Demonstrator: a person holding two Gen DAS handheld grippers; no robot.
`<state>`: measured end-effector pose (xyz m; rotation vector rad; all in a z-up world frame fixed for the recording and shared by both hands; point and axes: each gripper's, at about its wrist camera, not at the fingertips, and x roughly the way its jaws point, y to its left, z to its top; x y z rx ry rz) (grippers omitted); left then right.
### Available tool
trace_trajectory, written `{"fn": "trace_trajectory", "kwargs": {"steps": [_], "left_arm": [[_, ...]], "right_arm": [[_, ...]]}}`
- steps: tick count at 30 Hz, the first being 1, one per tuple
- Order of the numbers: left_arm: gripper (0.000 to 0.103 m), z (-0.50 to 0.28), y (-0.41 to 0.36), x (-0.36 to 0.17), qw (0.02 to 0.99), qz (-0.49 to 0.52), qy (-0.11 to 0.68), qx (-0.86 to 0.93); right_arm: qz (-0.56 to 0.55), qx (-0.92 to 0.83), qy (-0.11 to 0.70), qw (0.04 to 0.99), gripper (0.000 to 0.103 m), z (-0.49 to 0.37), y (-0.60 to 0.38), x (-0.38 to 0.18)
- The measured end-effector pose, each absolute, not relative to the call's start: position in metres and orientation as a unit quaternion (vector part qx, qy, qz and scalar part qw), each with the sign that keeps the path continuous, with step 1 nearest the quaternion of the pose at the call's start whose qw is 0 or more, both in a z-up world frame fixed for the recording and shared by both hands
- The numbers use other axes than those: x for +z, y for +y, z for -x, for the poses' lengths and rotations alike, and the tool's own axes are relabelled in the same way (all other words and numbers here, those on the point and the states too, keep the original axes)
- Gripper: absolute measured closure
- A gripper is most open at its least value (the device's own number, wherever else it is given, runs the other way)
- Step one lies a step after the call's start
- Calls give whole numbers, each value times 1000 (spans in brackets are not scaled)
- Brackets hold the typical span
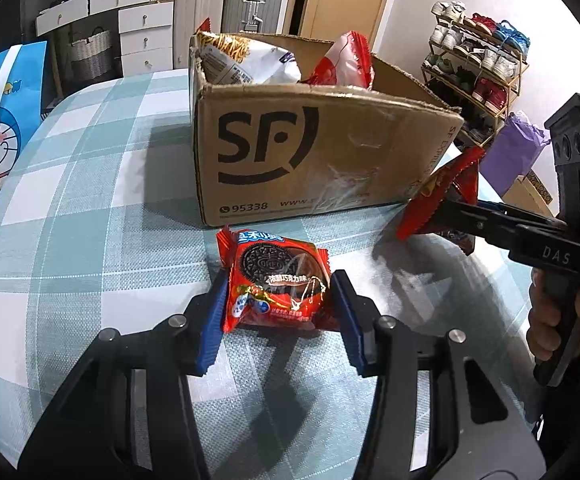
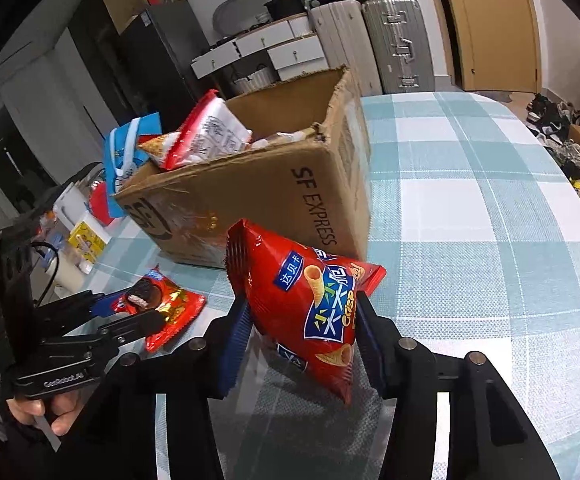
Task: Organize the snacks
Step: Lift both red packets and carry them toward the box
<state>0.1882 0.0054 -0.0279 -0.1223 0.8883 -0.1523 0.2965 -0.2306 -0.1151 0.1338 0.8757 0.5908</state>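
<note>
Left gripper (image 1: 280, 300) fingers clamping the cookie packet (image 1: 278, 284) on the bench (image 1: 90, 240); right gripper (image 2: 301, 336) fingers pinching the crisp bag (image 2: 309, 308), cardboard box (image 1: 309, 152) at twelve o'clock.

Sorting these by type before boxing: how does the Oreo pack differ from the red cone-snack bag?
The Oreo pack is small, squarish and lies flat on the tablecloth; the cone-snack bag is larger, puffy and lifted, tilted. The left gripper clamps the pack, the right gripper the bag. Both wrappers are red.
</note>
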Motion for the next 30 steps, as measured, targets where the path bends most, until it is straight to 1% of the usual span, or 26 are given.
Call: {"fn": "trace_trajectory", "kwargs": {"steps": [8,19,30], "left_arm": [[59,-186,4,-23,900,62,423,-86],[59,-177,0,-10,905,65,409,-96],[59,-155,-2,28,922,66,369,-94]], "right_arm": [[-68,311,405,857,53,-287,-228,-103],[-70,327,394,856,53,-282,-228,-96],[-69,349,364,861,53,-267,-226,-74]]}}
